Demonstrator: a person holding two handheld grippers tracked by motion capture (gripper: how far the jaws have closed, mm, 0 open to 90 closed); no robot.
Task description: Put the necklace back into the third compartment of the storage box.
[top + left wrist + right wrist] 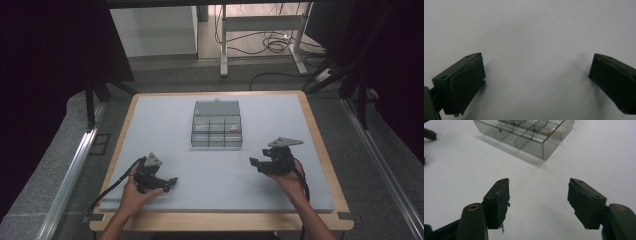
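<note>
A clear plastic compartment box (pixel 216 125) with its lid tipped back stands at the middle of the mat. A small pale item (pixel 233 128) lies in one of its right-hand compartments. My left gripper (pixel 172 182) rests low over the mat at the front left, pointing right. In the left gripper view (pixel 536 82) its jaws stand wide apart over bare mat. My right gripper (pixel 254 163) is at the front right, pointing left. Its jaws (pixel 539 202) are open and hold nothing, with the box (pixel 524 135) ahead of them and a small orange item (pixel 551 131) inside it.
A pale grey mat (pixel 165 125) covers a table with a wooden rim (pixel 320 145). Metal rails run along both sides. Beyond the far edge stand desk legs (pixel 223 45) and floor cables (pixel 272 45). Dark curtains hang left and right.
</note>
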